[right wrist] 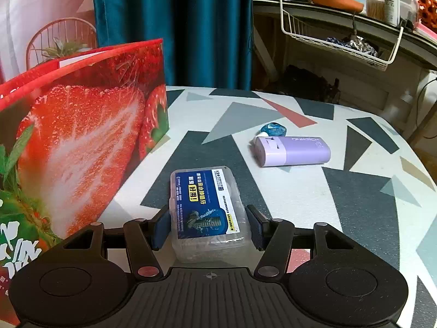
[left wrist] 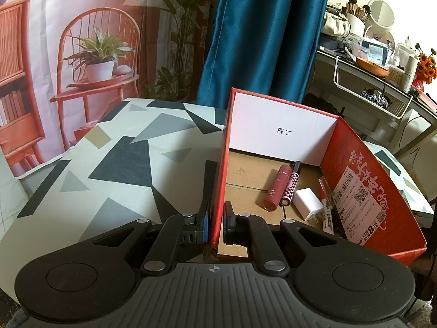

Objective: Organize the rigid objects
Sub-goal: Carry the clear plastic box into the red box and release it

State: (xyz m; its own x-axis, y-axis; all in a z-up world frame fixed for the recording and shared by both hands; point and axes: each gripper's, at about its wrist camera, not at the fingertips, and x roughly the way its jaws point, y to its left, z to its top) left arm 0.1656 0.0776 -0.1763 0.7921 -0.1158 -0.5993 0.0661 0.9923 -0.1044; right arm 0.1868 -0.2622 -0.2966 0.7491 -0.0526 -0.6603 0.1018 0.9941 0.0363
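Note:
In the left wrist view my left gripper (left wrist: 215, 224) is shut on the left wall of the red cardboard box (left wrist: 220, 180), one finger outside and one inside. Inside the box lie a red lipstick tube (left wrist: 275, 187), a checkered pink-black tube (left wrist: 290, 188), a white charger plug (left wrist: 308, 203) and a white marker pen (left wrist: 326, 207). In the right wrist view my right gripper (right wrist: 209, 225) is open, its fingers on either side of a clear plastic case with a blue label (right wrist: 206, 207) lying on the table, small gaps on both sides. The box's strawberry-printed outside (right wrist: 82, 136) stands to the left.
A purple power bank (right wrist: 291, 151) and a small blue glass piece (right wrist: 273, 129) lie farther on the patterned tablecloth (right wrist: 355, 191). A teal curtain (right wrist: 174, 27) hangs behind. A cluttered shelf with a white wire basket (right wrist: 338, 43) stands at the right.

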